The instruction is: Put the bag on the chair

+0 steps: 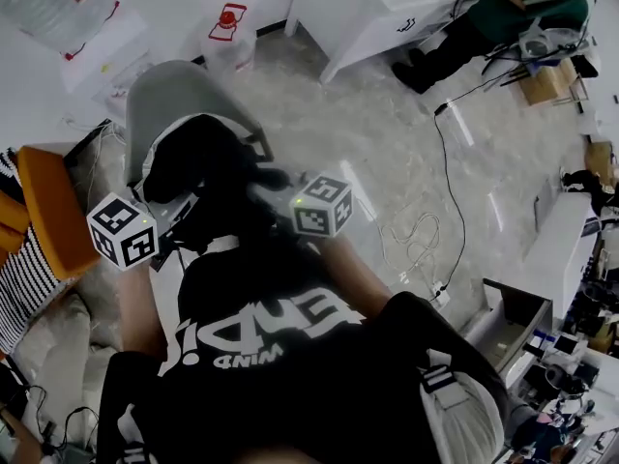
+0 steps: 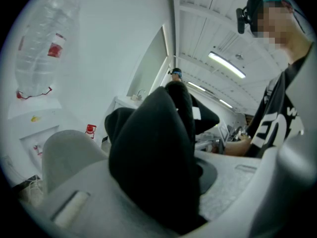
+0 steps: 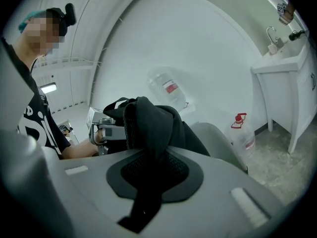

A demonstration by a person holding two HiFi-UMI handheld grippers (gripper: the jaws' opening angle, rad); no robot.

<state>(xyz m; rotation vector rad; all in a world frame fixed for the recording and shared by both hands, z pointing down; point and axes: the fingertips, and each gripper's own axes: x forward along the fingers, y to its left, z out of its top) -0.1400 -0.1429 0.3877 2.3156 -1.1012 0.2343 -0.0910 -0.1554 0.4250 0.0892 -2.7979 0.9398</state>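
The black bag (image 1: 208, 177) hangs between my two grippers, just above the seat of the grey chair (image 1: 174, 95). My left gripper (image 1: 172, 213) is shut on a thick fold of the bag's black fabric (image 2: 153, 162), with the chair's back (image 2: 64, 148) low on the left. At the bag's right side, my right gripper (image 1: 282, 197) is shut on a black strap of the bag (image 3: 148, 182), and the chair (image 3: 218, 138) lies just beyond. The bag hides both sets of fingertips in the head view.
A large water bottle (image 1: 58, 8) and a red-capped jug (image 1: 229, 37) stand behind the chair. An orange seat (image 1: 48, 211) is at the left. White furniture (image 1: 377, 8), a seated person (image 1: 503, 17) and floor cables (image 1: 416, 240) are at the right.
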